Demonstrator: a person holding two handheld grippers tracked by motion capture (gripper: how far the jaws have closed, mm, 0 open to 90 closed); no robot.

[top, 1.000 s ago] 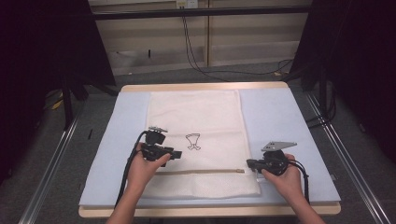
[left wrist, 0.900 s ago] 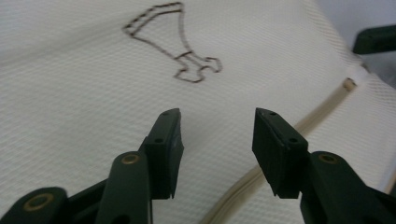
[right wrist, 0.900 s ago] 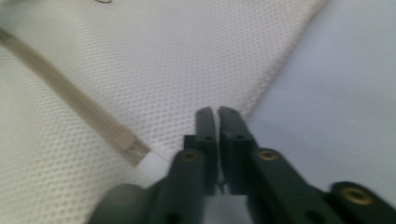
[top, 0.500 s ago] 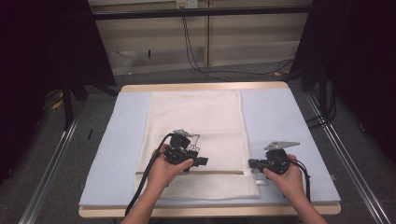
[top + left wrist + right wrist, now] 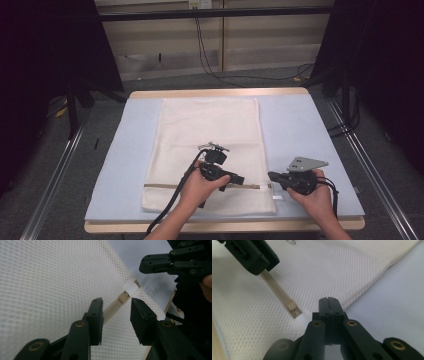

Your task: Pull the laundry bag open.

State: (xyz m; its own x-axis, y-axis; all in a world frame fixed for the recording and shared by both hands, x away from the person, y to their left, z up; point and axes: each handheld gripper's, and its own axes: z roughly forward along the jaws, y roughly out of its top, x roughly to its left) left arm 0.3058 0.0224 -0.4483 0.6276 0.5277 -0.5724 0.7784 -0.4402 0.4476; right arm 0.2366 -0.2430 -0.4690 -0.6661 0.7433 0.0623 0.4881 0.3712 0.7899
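I have a hand-held gripper in each hand, and both are low over a big cream-white mesh laundry bag (image 5: 207, 145) that lies flat on the pale blue mat (image 5: 300, 125) on the table (image 5: 220, 93).

A thin tan zipper strip (image 5: 165, 185) runs across the bag close to my edge of the table. Its small tan zipper slider (image 5: 123, 296) sits near the right side of the bag, with a short white tab (image 5: 301, 319) next to it.

My left hand-held gripper (image 5: 239, 179) lies low along the zipper strip and points toward the slider. Its jaws have just been closing, but they are apart now. In the left gripper view the zipper strip runs through the gap between the two black pads (image 5: 96, 315), and the slider is a bit ahead of them. The pads are not pressing on anything.

My right hand-held gripper (image 5: 270, 176) is at the right edge of the bag, facing the left one. Its jaws are tight together. In the right gripper view the tips (image 5: 329, 305) sit just beside the white tab, right where the bag's edge meets the mat. I cannot tell if they pinch any cloth.
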